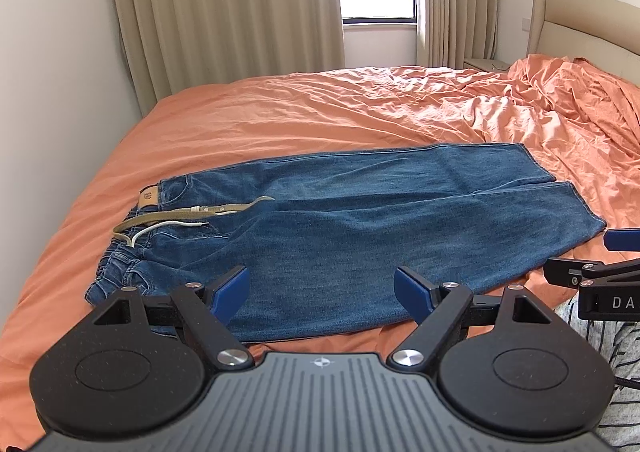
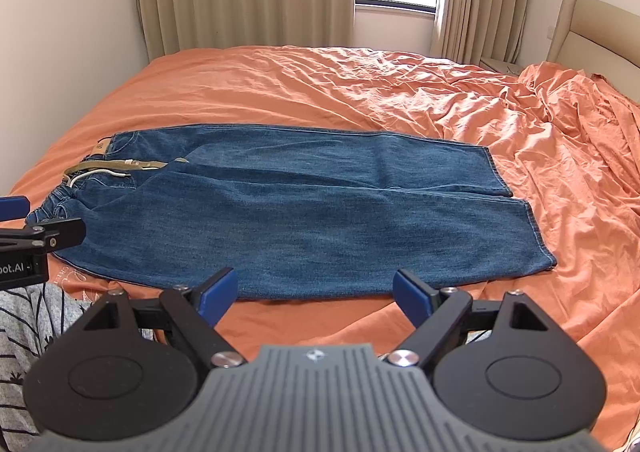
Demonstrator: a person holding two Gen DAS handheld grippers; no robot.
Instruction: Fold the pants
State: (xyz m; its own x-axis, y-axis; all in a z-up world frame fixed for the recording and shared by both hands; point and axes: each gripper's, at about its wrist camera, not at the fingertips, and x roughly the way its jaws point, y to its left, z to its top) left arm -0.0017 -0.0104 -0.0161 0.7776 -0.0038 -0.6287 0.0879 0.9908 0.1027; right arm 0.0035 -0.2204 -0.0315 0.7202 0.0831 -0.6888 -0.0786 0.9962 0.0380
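Blue jeans (image 1: 340, 236) lie flat across the orange bed, waistband to the left, leg hems to the right, with a khaki belt (image 1: 180, 214) and a white drawstring at the waist. In the right wrist view the same jeans (image 2: 300, 212) spread from left to right. My left gripper (image 1: 322, 292) hovers open above the near edge of the jeans, nothing between its blue pads. My right gripper (image 2: 314, 294) is open too, just short of the near edge, near the lower legs. Each gripper shows at the side of the other's view.
The orange bedsheet (image 1: 320, 112) is wrinkled, with a bunched heap (image 1: 580, 100) at the right by the beige headboard (image 1: 580, 20). Curtains (image 1: 224, 4) and a window stand behind. A grey patterned garment on the person (image 2: 24, 332) shows at the near edge.
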